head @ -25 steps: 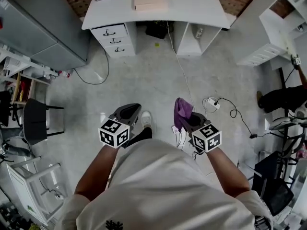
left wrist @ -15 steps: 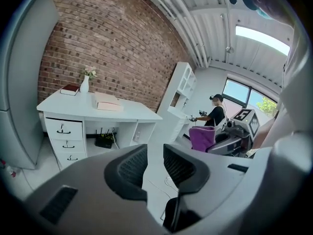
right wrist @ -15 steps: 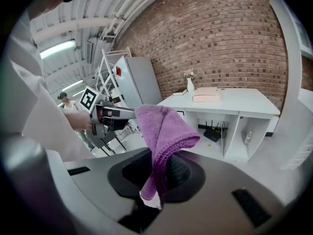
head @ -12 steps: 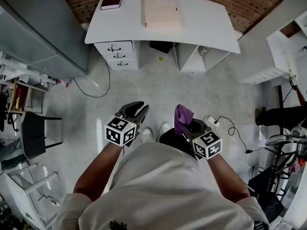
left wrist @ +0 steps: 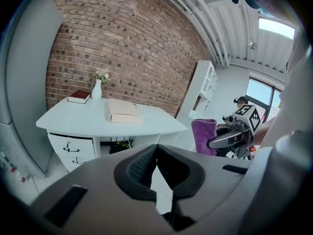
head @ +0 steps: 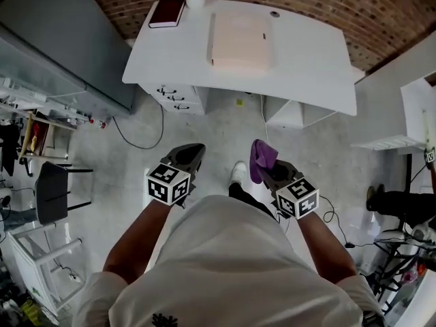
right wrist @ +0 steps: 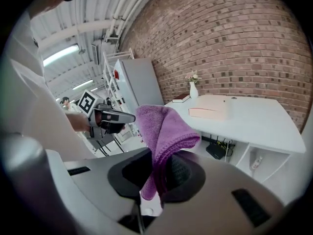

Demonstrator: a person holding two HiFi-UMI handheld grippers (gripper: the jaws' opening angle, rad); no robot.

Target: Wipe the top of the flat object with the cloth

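Desk (head: pixel 306 67) nearer now, forearms (head: pixel 136 240) forward, cloth (head: pixel 261 159) in right hand-held gripper (head: pixel 268 172)

- Head view: high above the person, facing steeply down. The left gripper (head: pixel 191 152) and right gripper (head: pixel 267 171) are near, the desk (head: pixel 300 60) farther ahead.
- Left gripper view: low, behind its own jaws, facing the desk and brick wall (left wrist: pixel 127 48). The right gripper shows at frame right.
- Right gripper view: same setup, with the cloth (right wrist: pixel 164 131) close to the lens. The left gripper shows at frame left.
- All three views share the desk.
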